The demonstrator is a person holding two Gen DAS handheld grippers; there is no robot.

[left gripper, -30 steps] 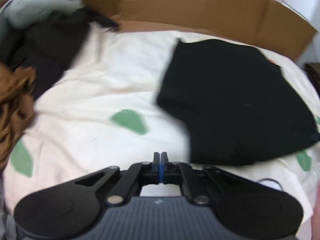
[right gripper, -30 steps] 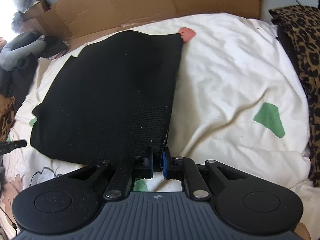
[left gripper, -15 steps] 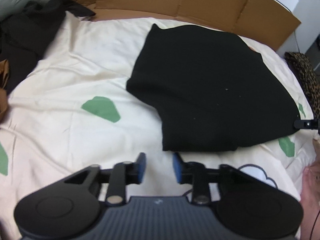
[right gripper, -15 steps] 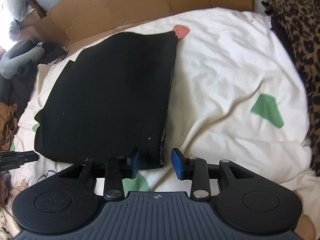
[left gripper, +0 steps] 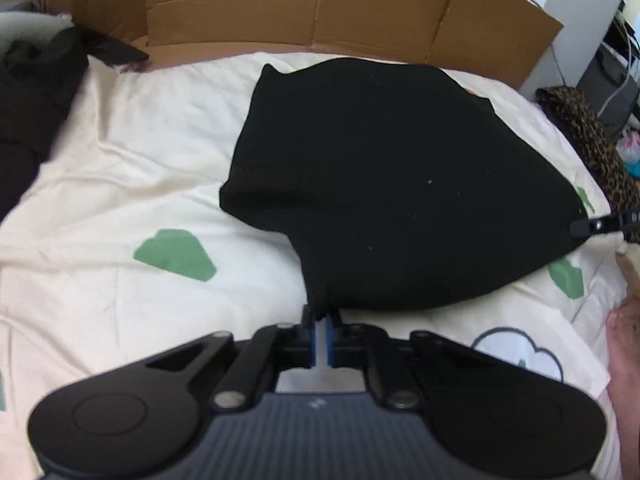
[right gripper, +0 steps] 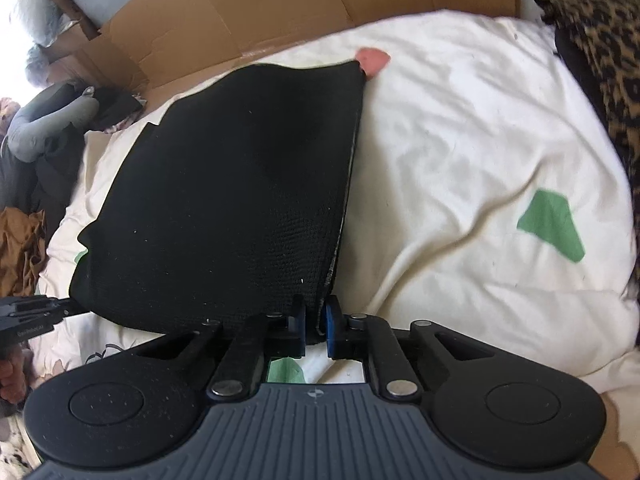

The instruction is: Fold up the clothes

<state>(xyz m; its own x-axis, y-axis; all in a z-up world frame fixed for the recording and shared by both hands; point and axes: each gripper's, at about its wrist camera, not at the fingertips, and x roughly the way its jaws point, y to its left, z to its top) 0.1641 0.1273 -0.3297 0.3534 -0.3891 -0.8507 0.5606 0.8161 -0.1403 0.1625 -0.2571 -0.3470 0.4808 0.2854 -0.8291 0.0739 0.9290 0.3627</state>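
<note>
Left wrist: left gripper (left gripper: 321, 326) and right gripper (right gripper: 316, 320) pinch black garment (left gripper: 384, 184) corners

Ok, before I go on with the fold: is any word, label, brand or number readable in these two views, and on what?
No text reads well enough to quote.
White print on the side of the left claw, in the right wrist view: too small and blurred.
Small round emblem on the body of the right claw, whose jaws are closing on the black garment: no letters.
Bedsheet: printed shapes only, no words.
</note>
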